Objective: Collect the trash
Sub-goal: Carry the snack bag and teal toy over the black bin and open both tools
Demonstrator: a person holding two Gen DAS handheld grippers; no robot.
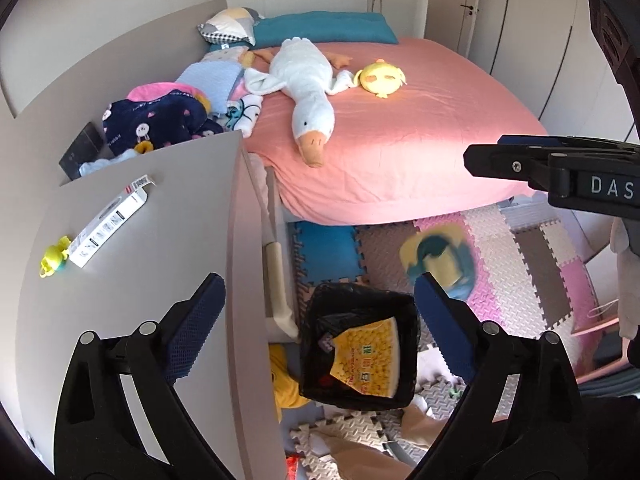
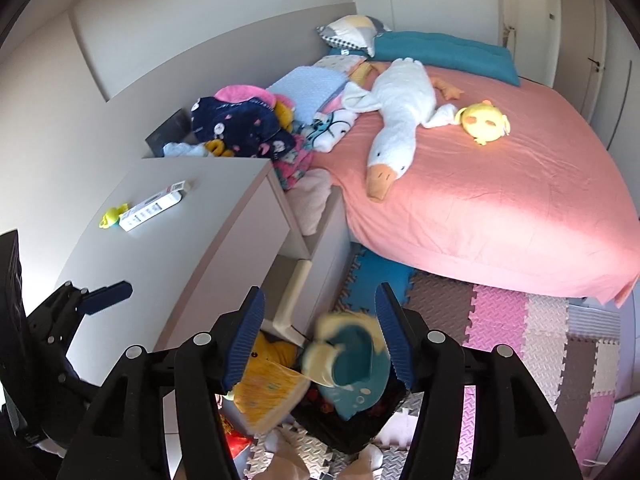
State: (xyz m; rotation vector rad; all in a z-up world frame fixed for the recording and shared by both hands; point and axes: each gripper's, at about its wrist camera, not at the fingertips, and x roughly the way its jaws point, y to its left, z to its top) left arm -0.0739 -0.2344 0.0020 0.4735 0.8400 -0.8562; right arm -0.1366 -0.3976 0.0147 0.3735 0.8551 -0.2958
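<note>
Over black bin w/ yellow packet: blurred teal-yellow wrapper loose btwn half-open right gripper, left gripper wide, empty.

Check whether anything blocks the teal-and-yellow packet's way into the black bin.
Nothing visible does. The teal-and-yellow packet shows blurred between the open right tongs, seemingly just over the black bin and its open mouth. A yellow packet already lies inside but leaves room.
</note>
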